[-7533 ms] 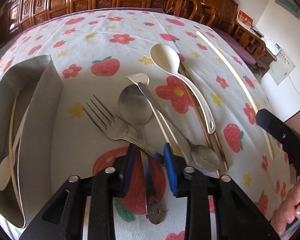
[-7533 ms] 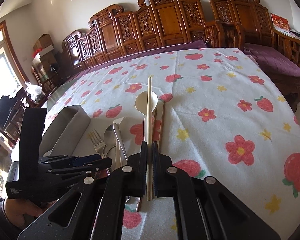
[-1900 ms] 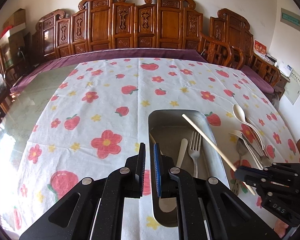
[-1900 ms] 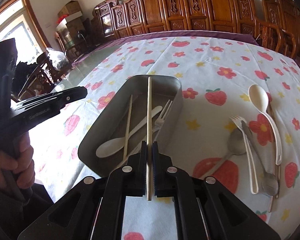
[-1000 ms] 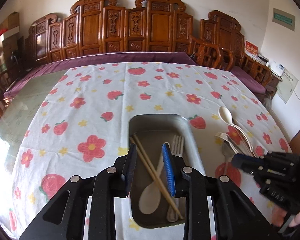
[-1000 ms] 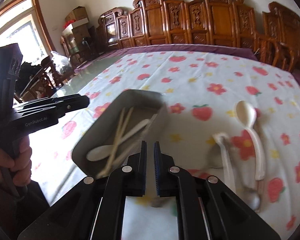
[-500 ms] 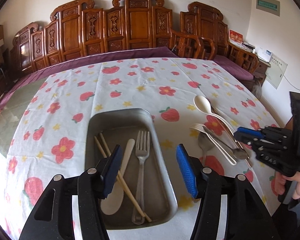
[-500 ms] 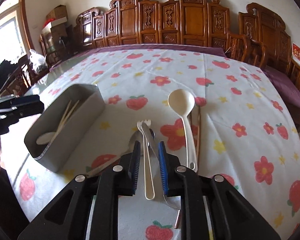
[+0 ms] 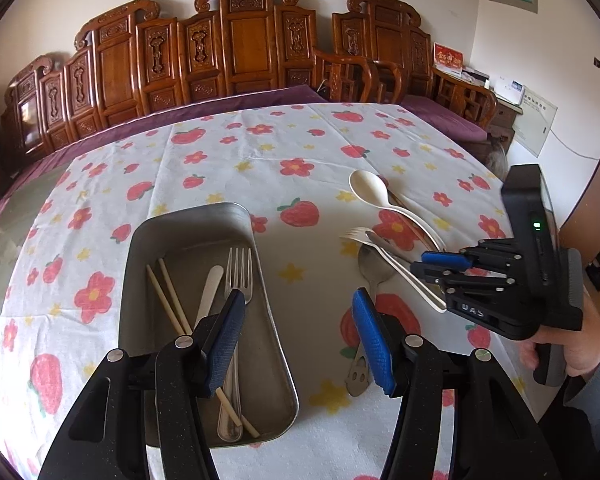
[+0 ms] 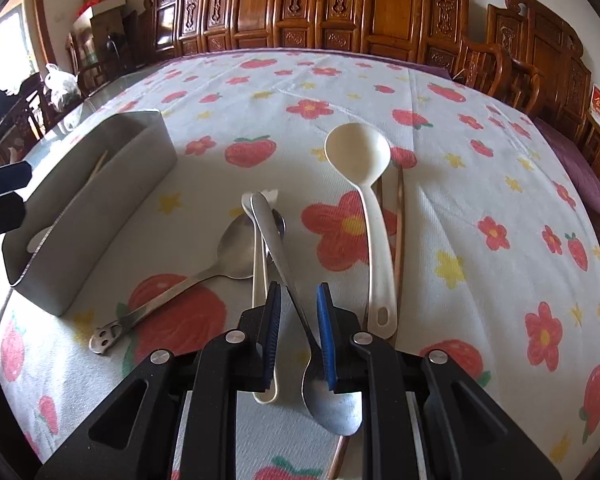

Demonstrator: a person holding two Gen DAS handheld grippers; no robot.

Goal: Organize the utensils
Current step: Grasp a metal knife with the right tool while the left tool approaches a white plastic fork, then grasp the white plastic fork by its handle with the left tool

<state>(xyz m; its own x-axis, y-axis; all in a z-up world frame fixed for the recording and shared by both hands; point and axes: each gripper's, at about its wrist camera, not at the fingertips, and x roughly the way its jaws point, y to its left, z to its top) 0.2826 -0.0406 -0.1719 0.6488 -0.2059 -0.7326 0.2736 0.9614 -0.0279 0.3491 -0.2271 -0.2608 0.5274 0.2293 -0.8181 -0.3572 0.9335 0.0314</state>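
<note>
Right gripper (image 10: pixel 298 298) poised over loose cutlery beside the metal tray (image 9: pixel 278 344)

Its body, lettered "UAS", has jaws parted astride a steel spoon (image 10: pixel 288 280) lying near-to-far, bowl nearest, nothing grasped. Right of it the white ladle (image 10: pixel 364 184) points bowl-far. The left gripper (image 9: pixel 300 314) gapes wide, empty, above the tray's right wall; inside, fork (image 9: pixel 238 280) and chopsticks (image 9: pixel 168 292) run lengthwise on the strawberry tablecloth (image 9: pixel 228 148).

Probably a home dining room: carved wooden chairs (image 9: pixel 240 48), strawberry-print tablecloth (image 9: pixel 300 152).
</note>
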